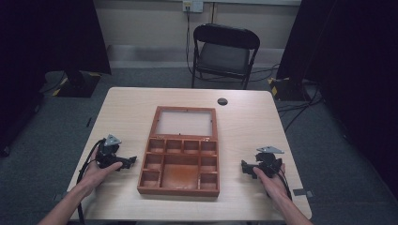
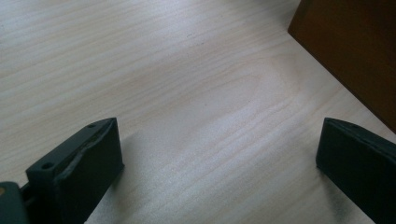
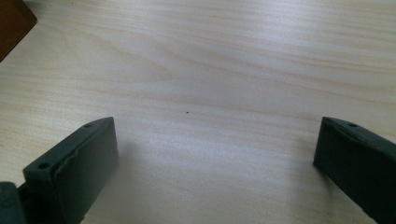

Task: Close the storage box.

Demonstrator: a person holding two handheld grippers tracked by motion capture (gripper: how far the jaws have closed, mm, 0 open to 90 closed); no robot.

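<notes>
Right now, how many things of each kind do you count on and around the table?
Wooden box with open lid: 1
Grippers, both with fingers open: 2 (left gripper, right gripper)
Table: 1
Folding chair: 1
Total: 5

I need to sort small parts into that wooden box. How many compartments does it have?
9 in the wooden box: four small ones in the top row, two down the left side, two down the right side, and one large T-shaped one in the middle. The lid lies open behind.
</notes>
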